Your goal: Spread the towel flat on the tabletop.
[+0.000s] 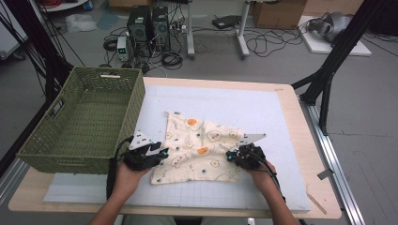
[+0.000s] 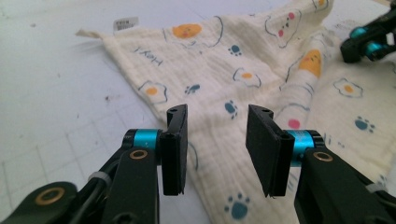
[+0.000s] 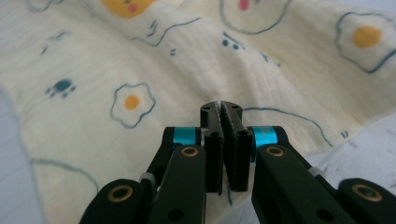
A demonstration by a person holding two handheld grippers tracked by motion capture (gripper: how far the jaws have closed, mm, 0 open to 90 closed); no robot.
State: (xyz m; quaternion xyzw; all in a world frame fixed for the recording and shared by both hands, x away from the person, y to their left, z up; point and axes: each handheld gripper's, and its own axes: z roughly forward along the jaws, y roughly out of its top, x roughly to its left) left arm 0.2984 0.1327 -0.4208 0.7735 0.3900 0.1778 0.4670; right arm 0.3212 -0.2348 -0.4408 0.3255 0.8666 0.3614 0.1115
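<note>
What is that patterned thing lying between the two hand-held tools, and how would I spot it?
Start at the green woven basket on the table's left. Just right of it, on the pale mat, lies a cream cloth. It is the one soft, rumpled thing there, printed with fried eggs and blue paw prints.

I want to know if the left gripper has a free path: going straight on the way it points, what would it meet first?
Probably the cream printed cloth, lying right ahead of the open left gripper.
</note>
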